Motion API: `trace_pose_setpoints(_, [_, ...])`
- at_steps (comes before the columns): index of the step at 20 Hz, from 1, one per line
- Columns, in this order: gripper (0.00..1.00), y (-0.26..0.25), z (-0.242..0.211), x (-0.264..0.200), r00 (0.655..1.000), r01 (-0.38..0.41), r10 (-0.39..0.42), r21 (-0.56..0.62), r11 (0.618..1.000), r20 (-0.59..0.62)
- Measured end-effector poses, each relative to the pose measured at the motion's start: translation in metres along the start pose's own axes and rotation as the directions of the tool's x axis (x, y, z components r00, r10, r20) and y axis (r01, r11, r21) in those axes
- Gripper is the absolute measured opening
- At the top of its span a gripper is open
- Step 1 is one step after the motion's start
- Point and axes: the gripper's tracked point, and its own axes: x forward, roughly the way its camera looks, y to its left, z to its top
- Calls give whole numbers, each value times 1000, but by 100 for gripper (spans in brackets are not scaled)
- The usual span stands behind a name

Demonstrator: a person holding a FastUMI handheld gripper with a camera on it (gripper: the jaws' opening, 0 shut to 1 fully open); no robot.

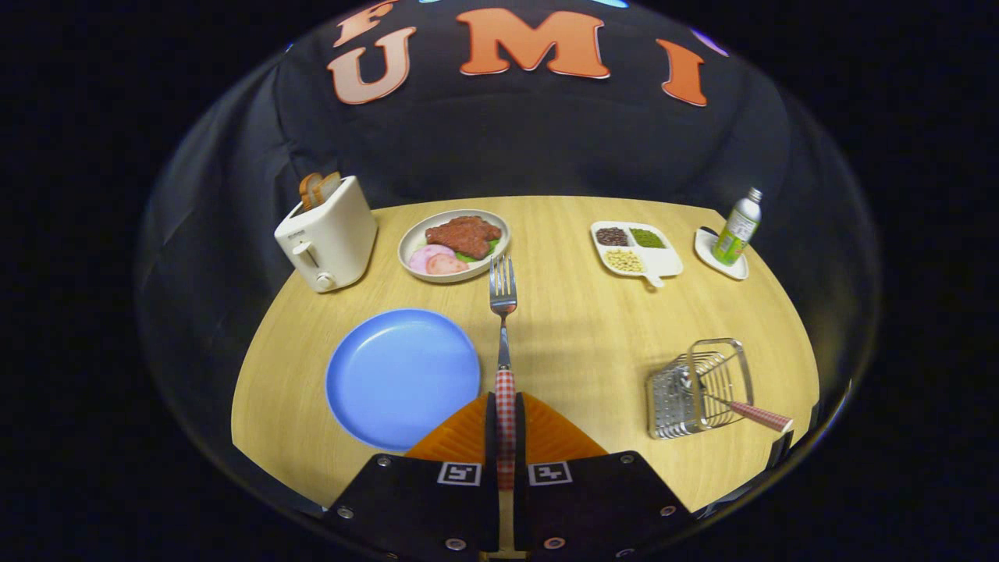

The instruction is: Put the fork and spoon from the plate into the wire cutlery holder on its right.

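My gripper (pixel 506 406) is shut on the fork (pixel 503 312), pinching its red-and-white checked handle. The fork sticks straight ahead from the fingers, tines pointing away, held above the wooden table. The blue plate (pixel 402 377) lies just left of the fingers with nothing on it. The wire cutlery holder (pixel 698 388) stands to the right of the fingers near the table's edge. The spoon (pixel 741 407) rests in it, bowl down inside the wires, its checked handle leaning out to the right.
A white toaster (pixel 328 234) with bread stands at the far left. Beyond the fork sit a plate of food (pixel 454 243), a white divided dish (pixel 636 248) of beans, and a green bottle (pixel 737 229) on a small saucer.
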Motion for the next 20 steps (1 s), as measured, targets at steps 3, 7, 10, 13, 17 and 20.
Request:
trace_pose_setpoints(3, [7, -51, -3, -19, 998, 60, -60, 29, 998, -10])
trace_pose_setpoints(7, [7, -96, -13, -36, 995, 83, -79, 52, 995, -66])
trace_pose_setpoints(10, [8, -120, -29, -44, 987, 87, -81, 43, 995, -142])
trace_pose_setpoints(13, [8, -146, -40, -51, 966, 113, -118, -34, 993, -229])
trace_pose_setpoints(17, [8, -158, -42, -59, 937, 84, -115, -107, 991, -330])
trace_pose_setpoints(20, [8, -162, -56, -64, 896, 38, -104, -158, 987, -431])
